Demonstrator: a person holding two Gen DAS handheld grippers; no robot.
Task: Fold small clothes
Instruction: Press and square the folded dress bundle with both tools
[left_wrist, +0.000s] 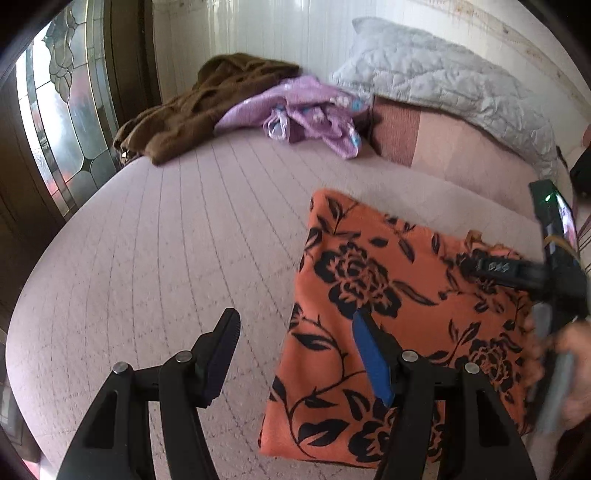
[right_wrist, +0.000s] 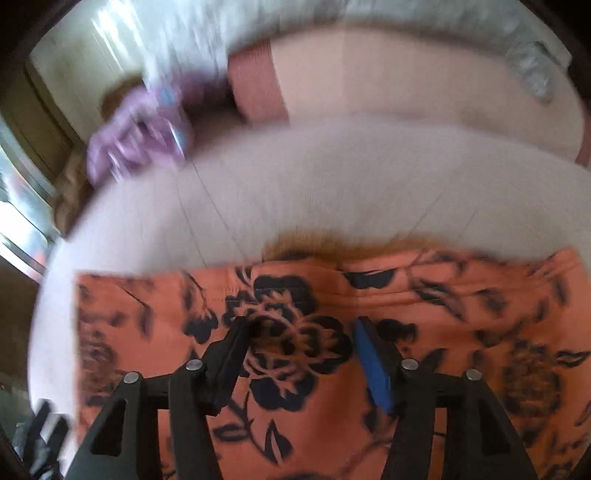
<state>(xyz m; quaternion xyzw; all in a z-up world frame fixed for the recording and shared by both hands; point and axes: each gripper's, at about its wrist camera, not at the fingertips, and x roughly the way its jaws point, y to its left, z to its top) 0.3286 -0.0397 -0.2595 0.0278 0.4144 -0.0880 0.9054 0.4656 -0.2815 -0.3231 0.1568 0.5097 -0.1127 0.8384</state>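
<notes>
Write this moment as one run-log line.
garment: orange black-flowered cloth folded flat on pink quilted bed | left gripper: open, empty | right gripper: open above cloth

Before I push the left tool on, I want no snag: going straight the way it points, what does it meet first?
Probably the pink quilted bed cover, just beside the left edge of the orange floral cloth; the left tool stands open and empty. Depth is unclear.

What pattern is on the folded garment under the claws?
Orange with black roses and leaves on the folded garment; sharpest in the left wrist view.
</notes>
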